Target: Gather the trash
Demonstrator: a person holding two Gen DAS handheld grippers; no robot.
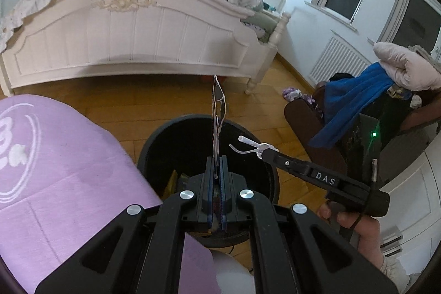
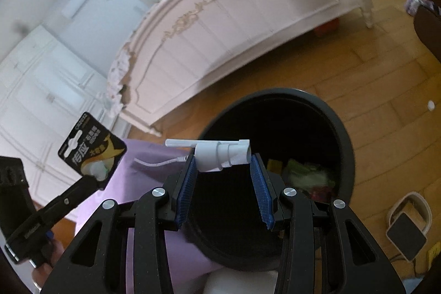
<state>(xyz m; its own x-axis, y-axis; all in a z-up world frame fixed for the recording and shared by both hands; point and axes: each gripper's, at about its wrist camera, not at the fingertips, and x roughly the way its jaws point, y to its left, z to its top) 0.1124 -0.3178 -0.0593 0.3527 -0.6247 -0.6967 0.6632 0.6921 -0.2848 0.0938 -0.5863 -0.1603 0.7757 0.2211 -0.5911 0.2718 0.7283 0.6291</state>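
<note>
1. Packaging card [image 1: 218,112] is being clenched by the left gripper [image 1: 217,170], above the bin [image 1: 154,139] at 12 o'clock.
2. Pump nozzle [image 2: 220,153] is being grasped by the right gripper [image 2: 223,170]; a drop outside the rim is being risked toward the purple cloth [image 2: 146,156] at 9 o'clock.

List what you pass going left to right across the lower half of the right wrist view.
Black-and-gold blister card → purple cloth → white plastic pump nozzle → round black trash bin → white-framed black device on the wooden floor.

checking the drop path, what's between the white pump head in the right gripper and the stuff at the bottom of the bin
Nothing. In the right wrist view the pump head hangs over the open black bin, only dark empty interior above the trash.
</note>
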